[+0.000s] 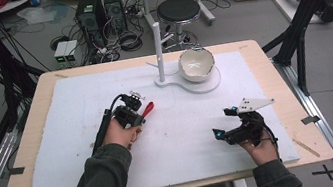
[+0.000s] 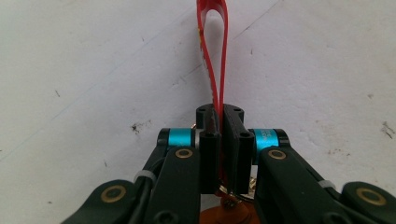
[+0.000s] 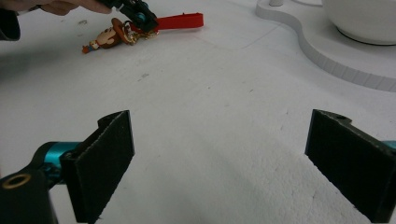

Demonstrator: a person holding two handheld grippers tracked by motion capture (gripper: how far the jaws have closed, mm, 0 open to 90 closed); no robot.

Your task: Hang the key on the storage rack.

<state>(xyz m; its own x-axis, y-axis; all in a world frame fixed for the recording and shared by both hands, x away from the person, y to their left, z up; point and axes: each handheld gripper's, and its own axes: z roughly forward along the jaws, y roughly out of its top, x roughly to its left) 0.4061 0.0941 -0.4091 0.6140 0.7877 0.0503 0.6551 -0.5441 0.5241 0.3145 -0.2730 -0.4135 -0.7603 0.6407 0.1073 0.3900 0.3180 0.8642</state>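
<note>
A keychain lies on the white foam board [image 1: 78, 153]: a red strap loop [image 1: 148, 109] joined by a ring to a small brown monkey figure [image 3: 109, 39]. My left gripper [image 2: 219, 116] is shut on the red strap [image 2: 212, 37] near the ring, and the loop sticks out beyond the pads. The figure's orange part [image 2: 229, 215] shows just behind the jaws. In the high view the left gripper [image 1: 142, 117] sits left of centre on the board. My right gripper [image 3: 219, 121] stands open and holds nothing, low over the board at the right front [image 1: 224, 122].
At the back of the board stands a white base [image 1: 204, 86] with an upright post [image 1: 158, 49] and a cracked white bowl [image 1: 196, 63]. The base's curved edge [image 3: 327, 58] lies ahead and right of the right gripper. The table's wooden rim [image 1: 300, 118] runs close by.
</note>
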